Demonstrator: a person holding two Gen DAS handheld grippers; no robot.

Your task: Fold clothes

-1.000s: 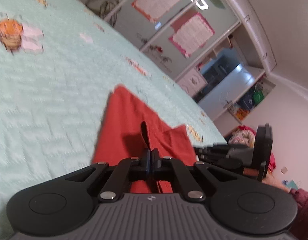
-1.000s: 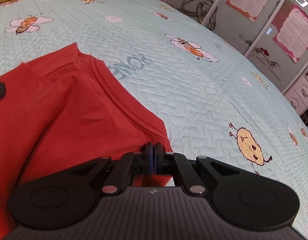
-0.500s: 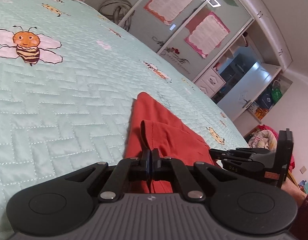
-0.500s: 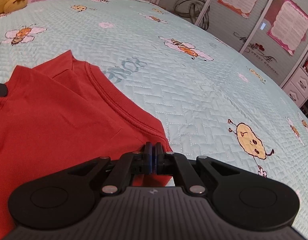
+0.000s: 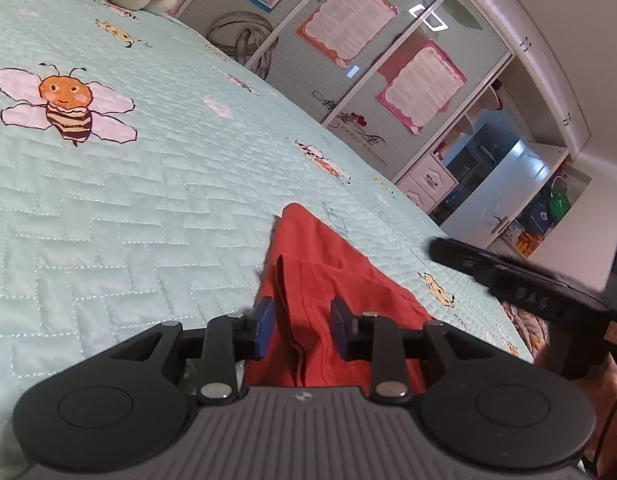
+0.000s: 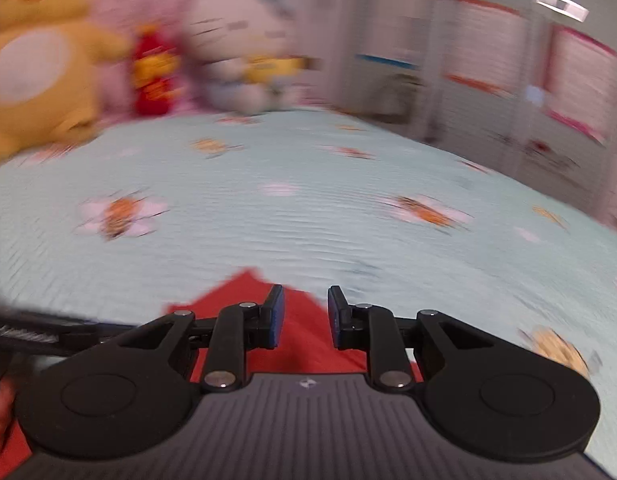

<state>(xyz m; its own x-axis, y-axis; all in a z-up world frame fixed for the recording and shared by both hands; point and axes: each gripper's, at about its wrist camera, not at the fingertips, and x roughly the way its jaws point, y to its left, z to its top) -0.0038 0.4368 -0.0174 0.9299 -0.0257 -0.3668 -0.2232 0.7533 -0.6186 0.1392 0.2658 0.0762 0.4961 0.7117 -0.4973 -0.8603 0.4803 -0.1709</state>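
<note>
My left hand-held gripper (image 5: 302, 326) and right hand-held gripper (image 6: 306, 316) were pinching the red T-shirt (image 5: 328, 280) and are now opening and letting go, so it lies on the bed (image 5: 148, 208), this fold looks finished.

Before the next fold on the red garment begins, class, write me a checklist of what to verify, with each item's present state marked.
1. Left gripper has let go of the red garment: ok. Its jaws are opening; a fold of cloth stands between the pads, unpinched.
2. Right gripper has let go: ok. Its jaws are opening, nothing clamped.
3. Garment lies on the bedspread, not hanging: ok.
4. Fold lies flat and even: cannot tell; one ridge stands up, and most of the garment is out of view.
5. Right wrist view sharp enough to aim: not ok, blurred.
6. Plush toys clear of the garment: ok.
</note>
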